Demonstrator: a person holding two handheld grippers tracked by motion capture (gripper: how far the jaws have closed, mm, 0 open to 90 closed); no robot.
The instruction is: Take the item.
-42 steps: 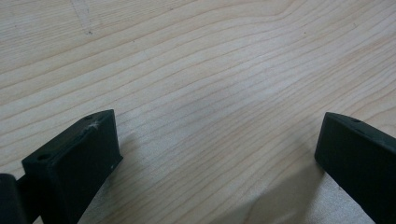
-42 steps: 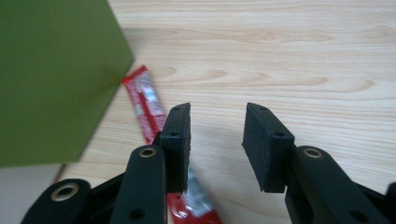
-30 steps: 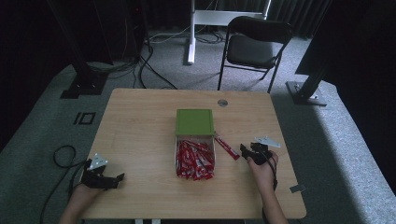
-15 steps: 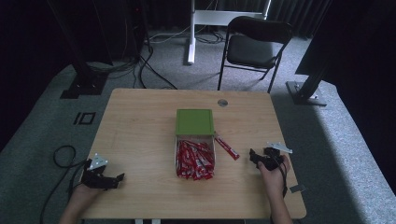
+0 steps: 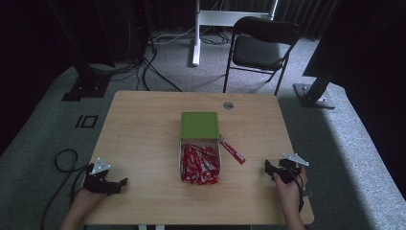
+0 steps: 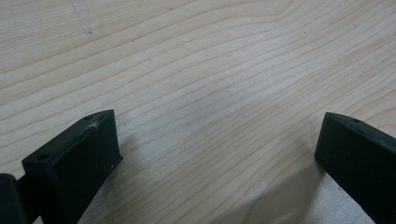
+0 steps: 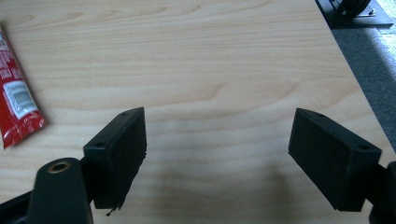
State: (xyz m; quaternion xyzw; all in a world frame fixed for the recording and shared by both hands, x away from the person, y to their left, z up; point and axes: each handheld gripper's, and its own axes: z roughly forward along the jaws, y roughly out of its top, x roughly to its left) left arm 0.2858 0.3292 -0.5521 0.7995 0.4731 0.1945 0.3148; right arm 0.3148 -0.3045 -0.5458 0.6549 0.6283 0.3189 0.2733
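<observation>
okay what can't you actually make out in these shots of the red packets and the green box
- Print on the red packets: too small in the high view.
- Loose packet: cut off by the right gripper view's left edge.
- Packets lower in the pile: hidden under the top ones.
- Green box: whether it is a box or a folded-back lid is unclear.

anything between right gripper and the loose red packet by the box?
Nothing: bare table between the right gripper and loose red packet, per the high view.

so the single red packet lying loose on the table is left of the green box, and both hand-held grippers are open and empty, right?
Not quite: the loose red packet lies right of the green box, as the high view shows. The rest holds: the left hand-held gripper and the right hand-held gripper stand open over bare table, with nothing between their jaws.
</observation>
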